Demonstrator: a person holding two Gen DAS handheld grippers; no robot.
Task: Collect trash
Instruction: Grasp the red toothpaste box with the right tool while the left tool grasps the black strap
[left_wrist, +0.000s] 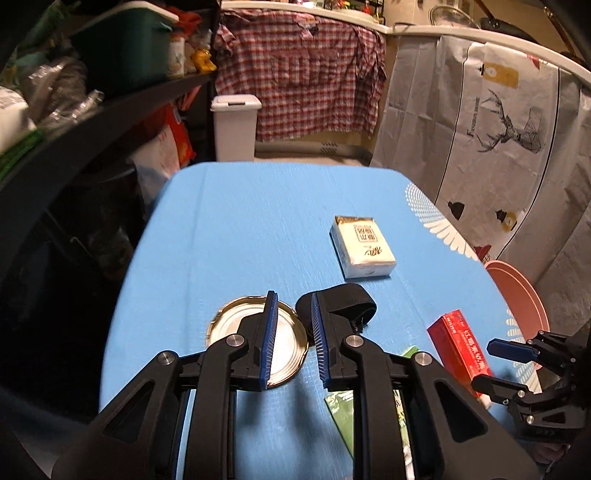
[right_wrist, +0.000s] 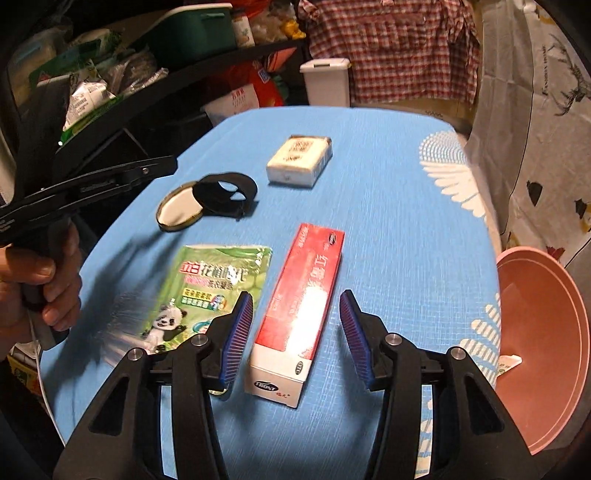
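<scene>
On the blue table lie a red toothpaste box (right_wrist: 303, 306), a green panda wrapper (right_wrist: 207, 291), a round metal lid (left_wrist: 258, 343), a black strap (left_wrist: 343, 302) and a white tissue pack (left_wrist: 362, 245). My left gripper (left_wrist: 293, 306) is open and empty, its fingers over the gap between the lid and the strap. My right gripper (right_wrist: 295, 306) is open, its fingers on either side of the red box (left_wrist: 460, 345) without touching it. It shows in the left wrist view (left_wrist: 491, 363) at the far right. The left gripper's side (right_wrist: 110, 177) shows in the right wrist view.
A pink basin (right_wrist: 543, 325) sits off the table's right edge. A white lidded bin (left_wrist: 236, 125) stands beyond the far edge. Dark shelves (left_wrist: 92, 110) with clutter are at left. A printed curtain (left_wrist: 498, 129) hangs at right.
</scene>
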